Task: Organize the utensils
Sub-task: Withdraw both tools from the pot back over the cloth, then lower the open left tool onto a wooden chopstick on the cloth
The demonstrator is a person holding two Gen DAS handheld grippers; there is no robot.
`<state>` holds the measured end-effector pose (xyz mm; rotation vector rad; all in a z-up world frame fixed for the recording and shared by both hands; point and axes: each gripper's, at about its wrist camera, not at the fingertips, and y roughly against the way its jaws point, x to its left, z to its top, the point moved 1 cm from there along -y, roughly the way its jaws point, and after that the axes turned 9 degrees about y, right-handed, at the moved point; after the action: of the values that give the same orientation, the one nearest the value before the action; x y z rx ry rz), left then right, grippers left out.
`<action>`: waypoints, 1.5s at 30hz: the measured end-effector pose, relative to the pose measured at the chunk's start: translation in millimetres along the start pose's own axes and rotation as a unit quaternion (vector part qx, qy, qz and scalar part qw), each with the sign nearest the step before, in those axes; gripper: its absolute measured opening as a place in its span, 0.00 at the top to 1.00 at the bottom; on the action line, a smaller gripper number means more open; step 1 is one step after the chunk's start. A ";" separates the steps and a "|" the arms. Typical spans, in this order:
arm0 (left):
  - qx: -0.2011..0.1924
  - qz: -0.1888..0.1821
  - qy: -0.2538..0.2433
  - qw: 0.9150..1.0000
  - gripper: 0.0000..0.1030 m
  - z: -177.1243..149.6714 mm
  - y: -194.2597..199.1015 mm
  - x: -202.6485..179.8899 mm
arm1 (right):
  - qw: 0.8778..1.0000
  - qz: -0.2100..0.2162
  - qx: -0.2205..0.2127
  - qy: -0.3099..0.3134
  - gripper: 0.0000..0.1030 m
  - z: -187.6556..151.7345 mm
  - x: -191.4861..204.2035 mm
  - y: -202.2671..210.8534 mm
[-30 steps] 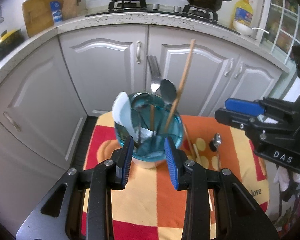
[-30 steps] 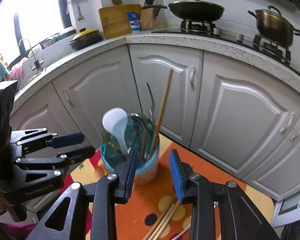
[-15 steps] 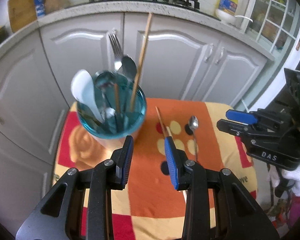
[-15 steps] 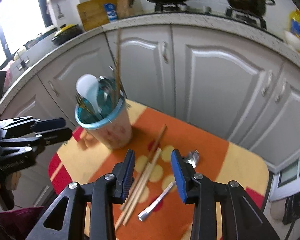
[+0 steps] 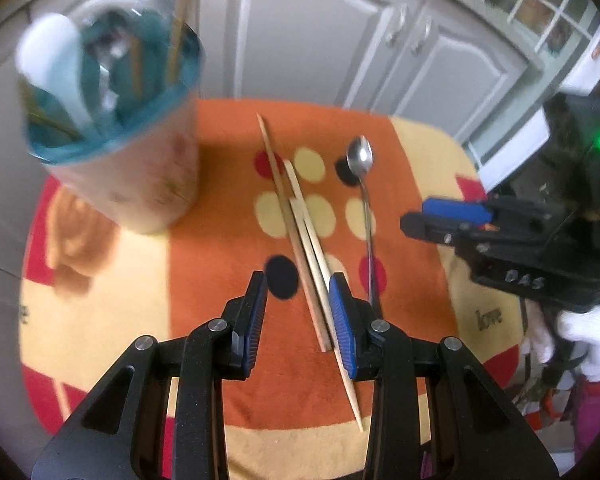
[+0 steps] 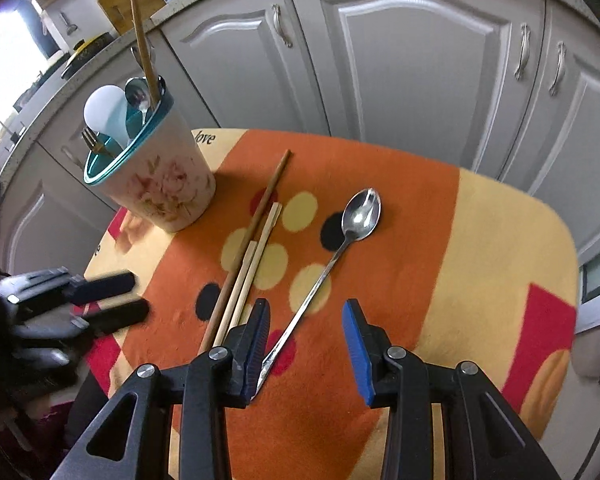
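A floral utensil cup (image 5: pixel 140 184) with a teal rim stands at the cloth's far left, holding a white spoon, metal cutlery and a chopstick; it also shows in the right wrist view (image 6: pixel 160 180). Three loose chopsticks (image 5: pixel 300 232) lie in the middle of the orange cloth, also seen in the right wrist view (image 6: pixel 248 256). A long metal spoon (image 5: pixel 364 200) lies right of them, also in the right wrist view (image 6: pixel 332 256). My left gripper (image 5: pixel 300 292) is open above the chopsticks' near ends. My right gripper (image 6: pixel 306 324) is open, just above the spoon's handle.
The small table has an orange, yellow and red cloth (image 6: pixel 480 264). Grey cabinet doors (image 6: pixel 412 64) stand close behind it. The right gripper's body (image 5: pixel 512 248) shows at the right of the left wrist view; the left gripper (image 6: pixel 80 300) shows at the left of the right wrist view.
Both grippers have tilted down and moved from the cup toward the loose utensils on the cloth. The left now hovers over the chopsticks, the right over the spoon handle. Both stay open.
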<state>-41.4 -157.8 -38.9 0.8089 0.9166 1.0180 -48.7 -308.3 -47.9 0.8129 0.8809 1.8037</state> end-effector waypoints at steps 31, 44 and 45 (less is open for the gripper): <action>0.099 -0.016 -0.023 0.995 0.99 -54.2 -21.0 25.0 | 0.999 0.010 0.014 -0.029 0.64 8.0 -19.4 -19.9; 0.059 -0.012 -0.004 0.998 0.91 -40.7 -4.1 23.9 | 0.999 0.018 0.009 -0.051 0.62 15.1 -28.1 -25.6; 0.058 -0.010 0.000 0.998 0.87 -36.2 -9.2 21.3 | 0.999 0.019 0.009 -0.050 0.62 14.8 -27.4 -25.4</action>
<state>-66.0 -135.9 -66.6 0.8947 0.9878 0.9543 -15.7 -322.8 -65.6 0.9301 0.8229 1.7737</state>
